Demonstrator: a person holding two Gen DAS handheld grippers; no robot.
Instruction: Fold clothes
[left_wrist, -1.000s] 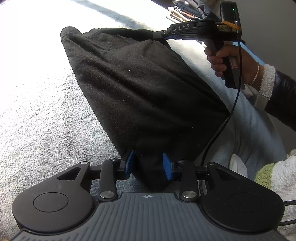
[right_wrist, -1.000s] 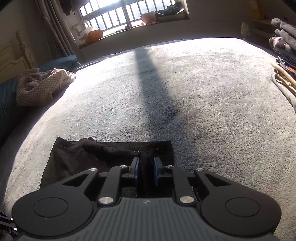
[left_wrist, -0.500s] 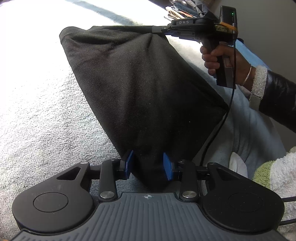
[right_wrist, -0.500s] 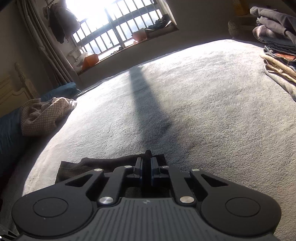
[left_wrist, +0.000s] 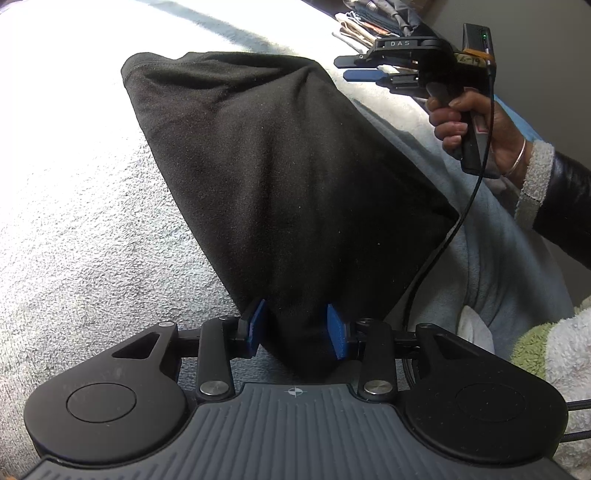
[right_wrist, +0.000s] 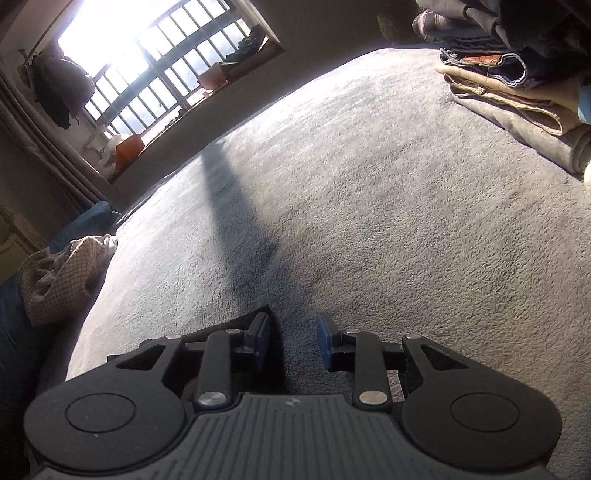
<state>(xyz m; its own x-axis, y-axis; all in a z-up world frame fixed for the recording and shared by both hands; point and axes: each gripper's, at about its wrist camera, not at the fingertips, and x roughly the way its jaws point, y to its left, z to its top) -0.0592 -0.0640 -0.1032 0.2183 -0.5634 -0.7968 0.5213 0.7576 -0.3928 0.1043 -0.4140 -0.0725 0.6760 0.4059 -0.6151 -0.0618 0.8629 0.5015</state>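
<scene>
1. The left gripper (left_wrist: 297, 328) grasps a bunched corner of the black garment (left_wrist: 280, 177), blue pads pressed into the cloth.
2. The garment lies spread on the grey blanket (left_wrist: 66, 206).
3. The right gripper (left_wrist: 360, 68), marked "DAS", is just past the garment's far corner; its jaws are opening with nothing between them.
4. Beyond sits a stack of folded clothes (right_wrist: 517, 81).

garment (left_wrist: 288, 177) on bed (left_wrist: 74, 206) — stack (right_wrist: 517, 81) right
</scene>
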